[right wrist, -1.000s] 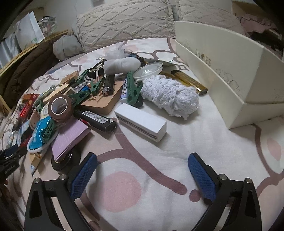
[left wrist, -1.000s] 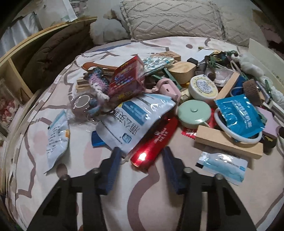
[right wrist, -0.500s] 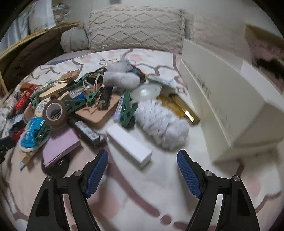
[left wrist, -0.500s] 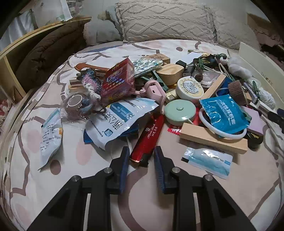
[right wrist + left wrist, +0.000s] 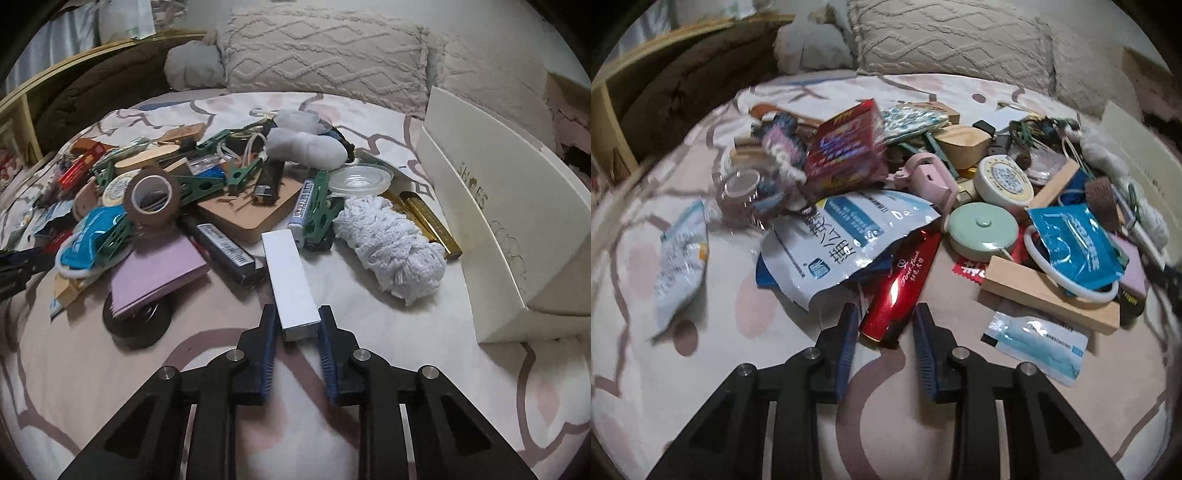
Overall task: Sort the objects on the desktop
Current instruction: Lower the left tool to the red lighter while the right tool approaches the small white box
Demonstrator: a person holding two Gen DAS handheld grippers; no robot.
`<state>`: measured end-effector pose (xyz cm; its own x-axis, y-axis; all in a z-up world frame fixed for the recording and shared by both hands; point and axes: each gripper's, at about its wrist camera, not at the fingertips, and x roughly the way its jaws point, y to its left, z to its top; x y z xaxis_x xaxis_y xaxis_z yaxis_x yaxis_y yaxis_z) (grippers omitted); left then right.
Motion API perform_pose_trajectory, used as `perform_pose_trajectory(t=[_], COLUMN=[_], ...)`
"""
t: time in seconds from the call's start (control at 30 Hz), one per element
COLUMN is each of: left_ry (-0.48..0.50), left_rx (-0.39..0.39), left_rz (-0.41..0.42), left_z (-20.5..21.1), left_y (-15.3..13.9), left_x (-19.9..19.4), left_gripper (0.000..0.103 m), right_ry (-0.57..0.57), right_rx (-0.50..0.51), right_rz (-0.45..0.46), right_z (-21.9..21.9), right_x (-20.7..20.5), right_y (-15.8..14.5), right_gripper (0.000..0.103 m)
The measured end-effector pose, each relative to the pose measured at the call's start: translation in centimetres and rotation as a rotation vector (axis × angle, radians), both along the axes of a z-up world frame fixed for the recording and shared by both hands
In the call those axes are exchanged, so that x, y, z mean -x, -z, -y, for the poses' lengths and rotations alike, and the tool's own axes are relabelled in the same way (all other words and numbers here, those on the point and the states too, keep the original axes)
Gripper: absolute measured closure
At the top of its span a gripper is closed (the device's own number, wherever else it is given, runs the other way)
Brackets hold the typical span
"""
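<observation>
Red and glossy, the metallic tube (image 5: 899, 286) is sitting between the blue pads of my left gripper (image 5: 884, 334), which is closed on its near end; 1 second ago those pads were standing apart on either side of it. Its far end is tucked under the white and blue pouch (image 5: 846, 240) at the edge of the clutter on the bed (image 5: 701, 369). My right gripper (image 5: 297, 328) is clamping the near end of the white rectangular box (image 5: 290, 280); its jaws have just been closing from wide open, and the box is now pointing away from me instead of lying crosswise. The box is lying on the bedspread between the black lighter (image 5: 225, 253) and the white yarn bundle (image 5: 388, 243), with the cream shoebox (image 5: 509, 229) off to the right. Both grippers are sitting closer to the pile than before.
</observation>
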<state>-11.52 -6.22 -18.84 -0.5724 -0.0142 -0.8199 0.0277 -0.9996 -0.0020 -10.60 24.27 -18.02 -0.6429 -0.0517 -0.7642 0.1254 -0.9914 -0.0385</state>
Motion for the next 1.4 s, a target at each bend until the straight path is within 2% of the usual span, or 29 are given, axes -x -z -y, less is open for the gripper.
perform_pose_trajectory(t=[0.07, 0.13, 0.3, 0.57, 0.93, 1.03, 1.17, 1.3, 1.33, 1.4], left_ry=[-0.010, -0.021, -0.037, -0.024, 0.058, 0.095, 0.153, 0.218, 0.237, 0.258], left_rx=[-0.029, -0.026, 0.063, -0.024, -0.109, -0.112, -0.109, -0.104, -0.100, -0.080], left_rz=[-0.006, -0.020, -0.067, -0.093, -0.120, -0.132, -0.150, -0.148, -0.144, -0.144], left_z=[0.4, 0.3, -1.0, -1.0, -3.5, -4.8, -6.7, -8.4, -8.9, -9.5], left_y=[0.0, 0.0, -0.5, -1.0, -1.7, -2.0, -2.3, -2.1, -1.9, -1.7], left_x=[-0.1, -0.3, -1.1, -4.0, -8.8, -9.9, -11.3, -12.2, -12.4, -12.7], left_gripper=[0.072, 0.072, 0.074, 0.080, 0.080, 0.080, 0.080, 0.080, 0.080, 0.080], right_ry=[-0.002, 0.004, 0.034, 0.054, 0.040, 0.060, 0.082, 0.088, 0.088, 0.093], right_rx=[0.008, 0.015, 0.043, 0.113, 0.153, 0.159, 0.244, 0.261, 0.258, 0.237], right_rz=[-0.009, -0.016, -0.039, -0.041, -0.049, -0.053, -0.021, -0.014, -0.014, -0.009], right_z=[-0.1, -0.3, -0.8, -2.1, -1.9, -2.2, -3.5, -4.0, -4.0, -3.8], right_x=[-0.4, -0.9, -1.8, -3.7, -6.5, -6.5, -5.8, -5.7, -5.8, -5.8], right_y=[-0.2, -0.3, -0.7, -0.9, -0.9, -0.9, -0.4, -0.4, -0.4, -0.4], right_gripper=[0.081, 0.081, 0.082, 0.082, 0.082, 0.081, 0.081, 0.081, 0.080, 0.050])
